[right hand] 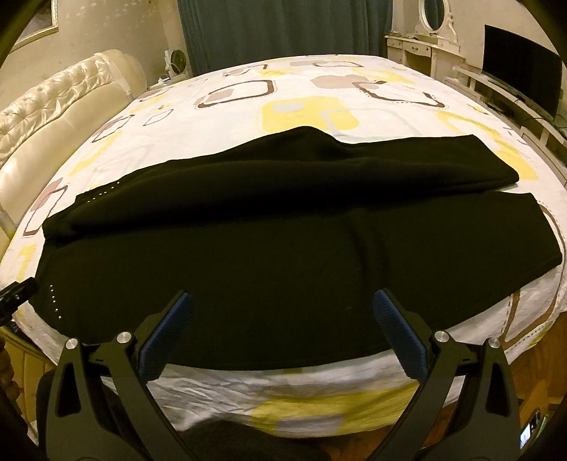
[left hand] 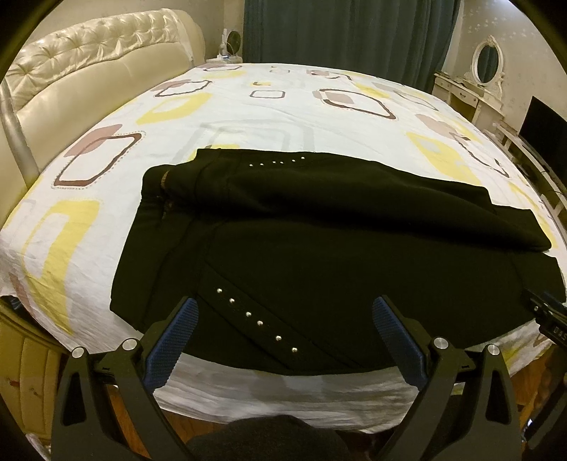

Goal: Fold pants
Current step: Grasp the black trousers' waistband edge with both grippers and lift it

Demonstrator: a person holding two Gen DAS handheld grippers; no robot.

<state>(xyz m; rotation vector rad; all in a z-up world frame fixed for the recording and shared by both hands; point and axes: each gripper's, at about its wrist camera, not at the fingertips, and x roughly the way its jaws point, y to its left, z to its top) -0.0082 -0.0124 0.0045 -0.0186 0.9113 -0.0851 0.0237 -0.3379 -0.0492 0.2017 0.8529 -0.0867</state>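
Note:
Black pants (left hand: pixel 301 248) lie flat across the near side of the bed, waistband to the left and legs to the right, with the far leg lying beside the near one. Silver studs (left hand: pixel 255 319) run along the near pocket. My left gripper (left hand: pixel 283 308) is open and empty, hovering over the near edge of the hip part. My right gripper (right hand: pixel 283 301) is open and empty over the near edge of the pants (right hand: pixel 248 255), around the thigh. The right gripper's tip shows at the right edge of the left wrist view (left hand: pixel 547 308).
The bed sheet (left hand: pixel 248 113) is white with yellow and brown squares. A cream tufted headboard (left hand: pixel 81 71) stands at the left. A white dressing table with an oval mirror (left hand: pixel 485 67) and a dark screen (right hand: pixel 521 64) stand at the far right. Green curtains (left hand: pixel 347 32) hang behind.

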